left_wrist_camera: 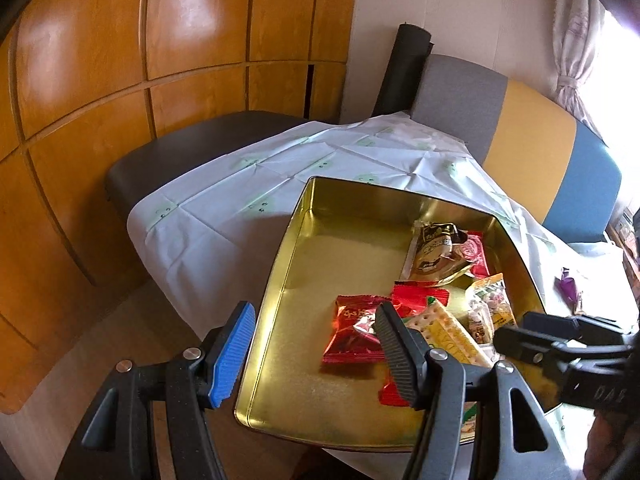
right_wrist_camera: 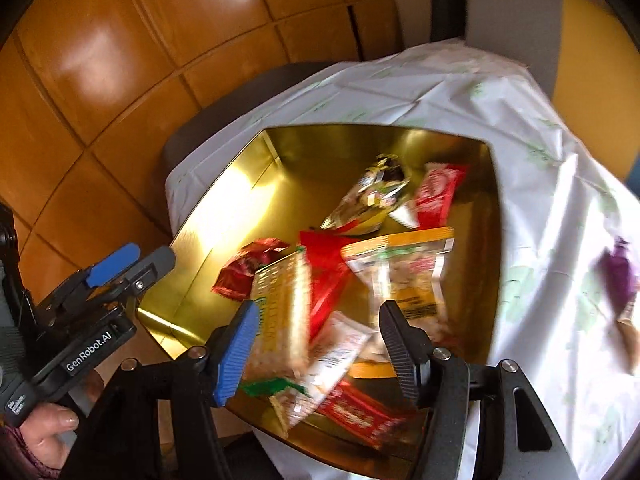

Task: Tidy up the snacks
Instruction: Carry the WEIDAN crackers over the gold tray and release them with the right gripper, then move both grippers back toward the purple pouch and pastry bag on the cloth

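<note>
In my left wrist view, my left gripper [left_wrist_camera: 316, 354] sits at the bottom of the frame with its jaws apart and nothing between the pads; the blue pad hangs outside the left wall of the gold tin [left_wrist_camera: 280, 264] and the black pad is over the snacks. The only writing I can read here is "DAB" on the body of my right gripper [left_wrist_camera: 568, 344], which reaches in from the lower right edge. The script on the red snack packet [left_wrist_camera: 356, 332] is too small for me to read. The left half of the tin floor is bare gold; the snacks crowd its right half, from the cracker pack [left_wrist_camera: 444, 332] up to the brown-and-gold pouch [left_wrist_camera: 436, 252] by the far right wall. The tin rests on a white tablecloth [left_wrist_camera: 224, 208], with open cloth to the upper left and a purple wrapper [left_wrist_camera: 570, 284] lying on the cloth at the right.

In my right wrist view, "GenRobot.AI" reads clearly on the left gripper's arm at lower left, held by a hand [right_wrist_camera: 52, 436]. My right gripper [right_wrist_camera: 316, 354] has its jaws apart, clamping nothing, above the blurred cracker pack and a white sachet [right_wrist_camera: 340, 356]. The printing on every pack is smeared, so I cannot read it.
</note>
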Demonstrator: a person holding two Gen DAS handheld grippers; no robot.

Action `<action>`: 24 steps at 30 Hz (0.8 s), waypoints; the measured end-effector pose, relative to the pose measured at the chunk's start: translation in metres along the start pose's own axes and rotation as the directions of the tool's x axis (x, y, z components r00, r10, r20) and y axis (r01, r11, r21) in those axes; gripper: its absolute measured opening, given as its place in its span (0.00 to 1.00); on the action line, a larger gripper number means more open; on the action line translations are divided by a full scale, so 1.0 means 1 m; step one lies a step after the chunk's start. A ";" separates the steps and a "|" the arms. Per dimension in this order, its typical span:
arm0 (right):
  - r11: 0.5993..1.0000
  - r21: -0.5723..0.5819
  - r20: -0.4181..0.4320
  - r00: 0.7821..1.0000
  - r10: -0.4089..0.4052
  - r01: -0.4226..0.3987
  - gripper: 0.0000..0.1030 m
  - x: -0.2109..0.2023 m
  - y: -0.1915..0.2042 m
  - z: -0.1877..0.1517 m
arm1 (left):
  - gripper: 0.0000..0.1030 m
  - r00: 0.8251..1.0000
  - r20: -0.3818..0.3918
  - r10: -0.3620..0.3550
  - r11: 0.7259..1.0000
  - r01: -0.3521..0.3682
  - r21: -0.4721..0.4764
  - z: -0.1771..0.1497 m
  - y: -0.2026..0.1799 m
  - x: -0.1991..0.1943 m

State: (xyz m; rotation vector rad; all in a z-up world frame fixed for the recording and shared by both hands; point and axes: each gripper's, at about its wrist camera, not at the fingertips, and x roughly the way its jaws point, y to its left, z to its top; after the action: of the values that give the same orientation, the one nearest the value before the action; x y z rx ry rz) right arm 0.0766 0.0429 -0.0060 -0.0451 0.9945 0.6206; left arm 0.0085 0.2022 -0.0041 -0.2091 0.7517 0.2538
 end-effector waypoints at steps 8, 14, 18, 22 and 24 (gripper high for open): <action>0.994 0.050 0.074 0.992 -0.097 0.094 0.71 -0.038 -0.042 -0.003 | 0.62 1.000 0.017 -0.011 0.999 0.010 0.047 0.002 -0.015 -0.008; 0.980 0.091 0.082 0.979 -0.185 0.178 0.73 -0.063 -0.086 -0.017 | 0.62 0.999 0.024 -0.027 0.995 0.024 0.096 0.002 -0.031 -0.013; 0.960 0.117 0.062 0.963 -0.262 0.254 0.74 -0.078 -0.119 -0.028 | 0.62 0.999 0.032 -0.040 0.988 0.035 0.147 0.002 -0.046 -0.017; 0.934 0.160 0.039 0.944 -0.329 0.319 0.75 -0.094 -0.156 -0.043 | 0.62 0.998 0.043 -0.056 0.978 0.046 0.201 0.002 -0.064 -0.022; 0.918 0.179 0.028 0.931 -0.365 0.354 0.75 -0.101 -0.173 -0.049 | 0.62 0.997 0.044 -0.067 0.974 0.055 0.221 0.001 -0.071 -0.024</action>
State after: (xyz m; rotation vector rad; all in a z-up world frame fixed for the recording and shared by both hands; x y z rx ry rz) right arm 0.0873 -0.1632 0.0052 -0.0555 0.9472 0.1955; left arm 0.0140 0.1311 0.0203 -0.0155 0.7153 0.1158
